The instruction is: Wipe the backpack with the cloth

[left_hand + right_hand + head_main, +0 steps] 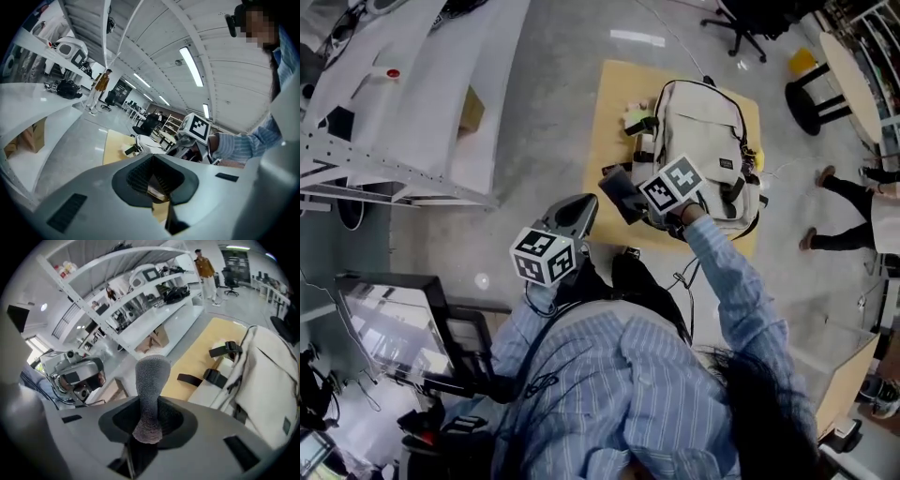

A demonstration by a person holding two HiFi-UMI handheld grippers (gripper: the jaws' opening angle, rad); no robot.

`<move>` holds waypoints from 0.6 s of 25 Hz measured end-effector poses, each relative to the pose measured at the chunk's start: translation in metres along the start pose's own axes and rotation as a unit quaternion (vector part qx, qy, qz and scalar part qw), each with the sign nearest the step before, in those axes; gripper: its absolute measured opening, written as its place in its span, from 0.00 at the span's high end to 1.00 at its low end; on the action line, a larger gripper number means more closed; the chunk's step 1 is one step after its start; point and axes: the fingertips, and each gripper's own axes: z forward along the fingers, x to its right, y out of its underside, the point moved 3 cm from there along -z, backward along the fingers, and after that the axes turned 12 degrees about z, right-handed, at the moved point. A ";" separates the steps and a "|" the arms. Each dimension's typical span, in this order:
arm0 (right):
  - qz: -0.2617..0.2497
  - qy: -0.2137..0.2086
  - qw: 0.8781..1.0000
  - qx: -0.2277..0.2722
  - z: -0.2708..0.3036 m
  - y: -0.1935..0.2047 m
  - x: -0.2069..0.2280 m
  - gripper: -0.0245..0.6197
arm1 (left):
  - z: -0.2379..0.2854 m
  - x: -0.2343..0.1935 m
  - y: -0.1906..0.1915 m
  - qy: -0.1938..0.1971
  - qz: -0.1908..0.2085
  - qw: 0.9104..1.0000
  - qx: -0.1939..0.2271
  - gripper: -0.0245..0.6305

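Backpack (pixel 703 141) lying flat on the yellow tabletop (pixel 614 103), grey cloth (pixel 151 376) pinched in the right claw (pixel 146 425).

Cream-coloured with dark straps and buckles, the backpack covers most of the tabletop's right half. The right claw hovers just beside its near left edge, with a rolled length of cloth standing up out of the jaws. The left claw (pixel 152 180) is held back near the person's body, well apart from the backpack, jaws pressed together with nothing between them.
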 end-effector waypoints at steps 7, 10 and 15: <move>-0.110 0.027 0.972 -0.204 0.050 -0.012 0.025 0.82 | -0.002 -0.028 -0.008 -0.058 -0.014 0.998 0.025 0.96; -0.151 0.028 0.949 -0.276 0.060 -0.011 0.035 0.82 | -0.004 -0.039 -0.018 -0.095 -0.020 0.994 0.043 0.96; -0.161 0.020 0.931 -0.326 0.067 -0.024 0.052 0.82 | -0.002 -0.042 -0.022 -0.147 -0.034 0.987 0.063 0.96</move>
